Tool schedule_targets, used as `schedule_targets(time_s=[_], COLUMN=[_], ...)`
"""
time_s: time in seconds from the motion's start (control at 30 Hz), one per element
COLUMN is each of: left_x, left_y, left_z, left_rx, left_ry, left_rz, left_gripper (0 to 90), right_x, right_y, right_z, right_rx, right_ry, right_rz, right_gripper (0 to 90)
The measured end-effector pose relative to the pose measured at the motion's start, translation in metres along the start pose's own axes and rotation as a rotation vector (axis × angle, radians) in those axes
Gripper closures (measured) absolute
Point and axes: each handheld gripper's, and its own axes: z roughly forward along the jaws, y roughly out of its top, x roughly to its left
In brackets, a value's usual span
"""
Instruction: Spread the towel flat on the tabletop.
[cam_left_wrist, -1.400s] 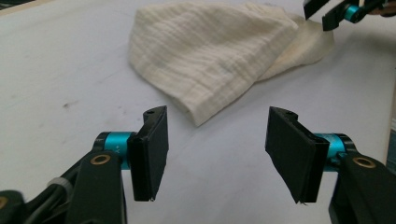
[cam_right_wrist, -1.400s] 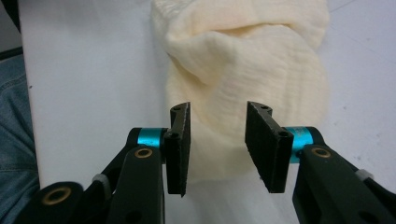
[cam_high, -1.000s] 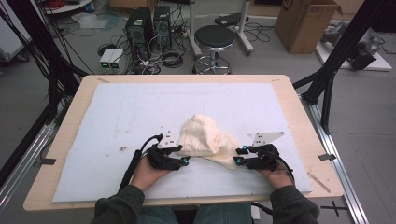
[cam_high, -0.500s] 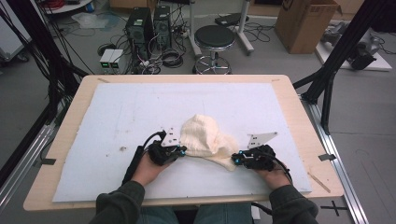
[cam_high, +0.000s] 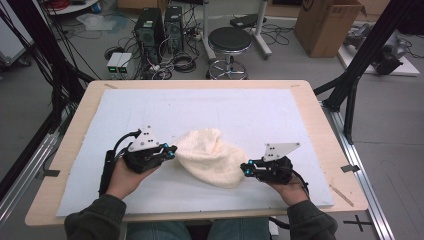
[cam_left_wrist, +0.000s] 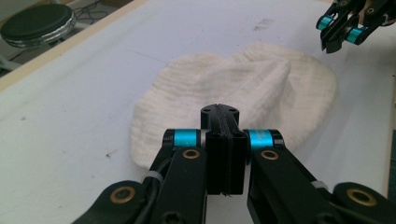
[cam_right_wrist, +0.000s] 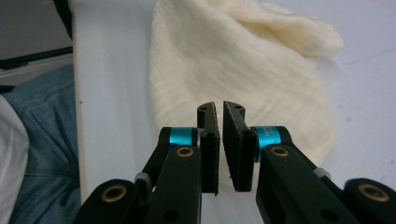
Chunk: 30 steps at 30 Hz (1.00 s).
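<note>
A cream knitted hat (cam_high: 210, 155) lies slumped on the white mat (cam_high: 225, 110), between my two grippers. My left gripper (cam_high: 171, 150) hovers at the hat's left edge with its jaws pressed flat together. In the left gripper view the shut left gripper (cam_left_wrist: 219, 112) has nothing between its jaws, and the hat (cam_left_wrist: 261, 84) lies beyond and below them. My right gripper (cam_high: 244, 169) points at the hat's lower right edge. In the right gripper view the right gripper (cam_right_wrist: 219, 108) shows only a thin slit between its jaws, over the hat (cam_right_wrist: 233, 60), with no fabric pinched. The right gripper (cam_left_wrist: 338, 35) also appears far off.
The mat covers most of the wooden table (cam_high: 200, 84). The table's near edge and the person's jeans (cam_right_wrist: 42, 140) lie just behind my right gripper. Off the table stand a black stool (cam_high: 229, 40), computer towers (cam_high: 155, 25) and a cardboard box (cam_high: 325, 25).
My left gripper has pulled left and lifted away from the hat's lower edge. The hat now lies wider and flatter. My right gripper has barely shifted.
</note>
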Motion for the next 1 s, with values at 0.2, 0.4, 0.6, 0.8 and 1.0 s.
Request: schedule_targets(time_s=[0.2, 0.4, 0.6, 0.8, 1.0], left_x=[0.017, 0.036, 0.061, 0.071, 0.06], left_y=[-0.008, -0.005, -0.011, -0.015, -0.007], left_z=[0.025, 0.075, 0.112, 0.106, 0.07], left_rx=[0.057, 0.076, 0.129, 0.117, 0.036], left_ry=[0.033, 0.084, 0.157, 0.117, 0.064], left_rz=[-0.022, -0.075, -0.166, -0.218, -0.197], left_gripper=[89.1, 89.1, 88.5, 69.1, 65.1], right_x=[-0.001, -0.01, -0.026, -0.037, -0.039], right_y=[0.001, -0.002, -0.006, -0.01, -0.011], right_z=[0.013, 0.031, 0.043, 0.048, 0.045], right_rx=[0.05, 0.121, 0.161, 0.188, 0.194], right_ry=[0.007, -0.013, -0.036, -0.058, -0.063], right_rz=[0.004, 0.025, 0.048, 0.075, 0.075], right_gripper=[82.8, 66.3, 65.4, 76.7, 86.1])
